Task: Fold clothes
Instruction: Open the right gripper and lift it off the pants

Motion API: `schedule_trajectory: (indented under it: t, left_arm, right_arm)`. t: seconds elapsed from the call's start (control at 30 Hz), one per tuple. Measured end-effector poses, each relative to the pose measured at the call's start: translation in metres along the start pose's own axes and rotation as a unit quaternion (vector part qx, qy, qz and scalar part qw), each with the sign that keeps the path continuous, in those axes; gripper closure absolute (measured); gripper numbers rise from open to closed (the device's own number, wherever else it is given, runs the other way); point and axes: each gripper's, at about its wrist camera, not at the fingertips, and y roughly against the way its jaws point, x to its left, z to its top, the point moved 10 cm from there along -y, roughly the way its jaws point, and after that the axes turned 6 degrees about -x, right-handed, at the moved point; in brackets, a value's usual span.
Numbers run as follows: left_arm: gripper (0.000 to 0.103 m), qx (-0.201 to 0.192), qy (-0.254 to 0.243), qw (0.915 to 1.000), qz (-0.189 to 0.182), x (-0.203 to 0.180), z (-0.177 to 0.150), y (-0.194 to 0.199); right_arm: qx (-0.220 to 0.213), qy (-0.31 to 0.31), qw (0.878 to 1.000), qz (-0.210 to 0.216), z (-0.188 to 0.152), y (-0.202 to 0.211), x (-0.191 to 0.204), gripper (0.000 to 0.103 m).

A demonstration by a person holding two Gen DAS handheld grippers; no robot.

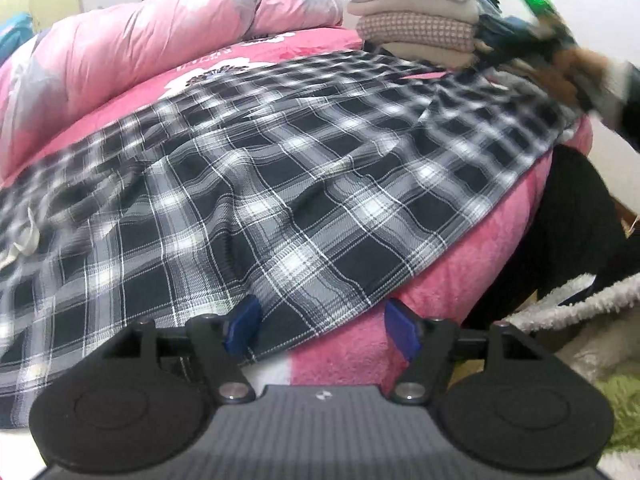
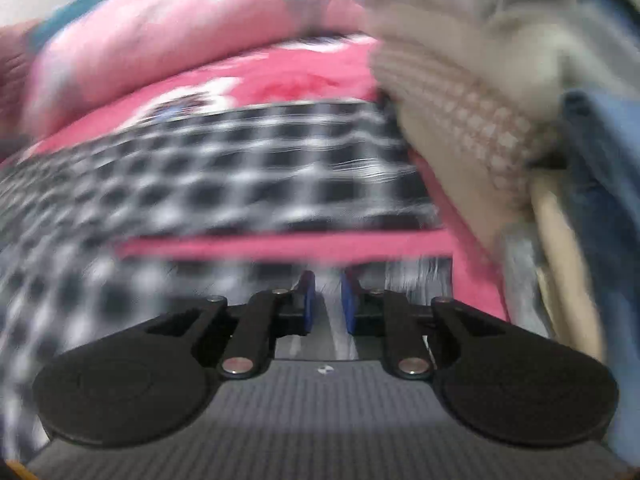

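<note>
A black-and-white plaid garment (image 1: pixel 256 184) lies spread across the pink bed (image 1: pixel 460 276). My left gripper (image 1: pixel 322 322) is open at the garment's near hem. Its left pad is over the plaid and its right pad over the pink cover. In the blurred right wrist view, my right gripper (image 2: pixel 328 304) hovers over the plaid garment (image 2: pixel 224 168) with its blue pads a narrow gap apart. Plaid cloth shows through the gap, with no visible pinch. In the left wrist view, a hand (image 1: pixel 576 72) carries that gripper at the garment's far right corner.
A stack of folded clothes (image 1: pixel 416 20) (image 2: pixel 460 80) stands at the bed's far right, close to the right gripper. A bunched pink quilt (image 1: pixel 160 40) fills the back left. Beside the bed are a dark trouser leg (image 1: pixel 572 220), white fleece (image 1: pixel 580 308) and a green rug (image 1: pixel 624 408).
</note>
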Motion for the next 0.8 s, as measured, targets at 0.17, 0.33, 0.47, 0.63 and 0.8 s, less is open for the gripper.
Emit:
schedule_trajectory:
  t: [0.17, 0.33, 0.47, 0.63, 0.8]
  left_arm:
    - [0.033, 0.0, 0.002, 1.0, -0.007, 0.003, 0.001, -0.001]
    - [0.033, -0.006, 0.011, 0.9999, -0.008, 0.004, 0.0, -0.001]
    - [0.033, -0.015, 0.014, 0.9998, -0.004, 0.004, 0.001, -0.001]
    - [0.032, -0.023, 0.028, 0.9994, 0.0, 0.004, 0.002, 0.001]
    - [0.032, -0.032, 0.059, 0.9977, 0.009, 0.004, 0.002, 0.007]
  right_arm:
    - [-0.004, 0.02, 0.993, -0.116, -0.031, 0.016, -0.042, 0.089]
    - [-0.1, 0.04, 0.99, -0.088, -0.018, 0.076, -0.015, 0.086]
    - [-0.045, 0.063, 0.993, -0.092, -0.071, 0.07, -0.022, 0.086]
    - [-0.094, -0.091, 0.975, -0.182, -0.097, 0.122, -0.082, 0.084]
    - [-0.129, -0.229, 0.962, -0.071, -0.115, 0.14, -0.06, 0.076]
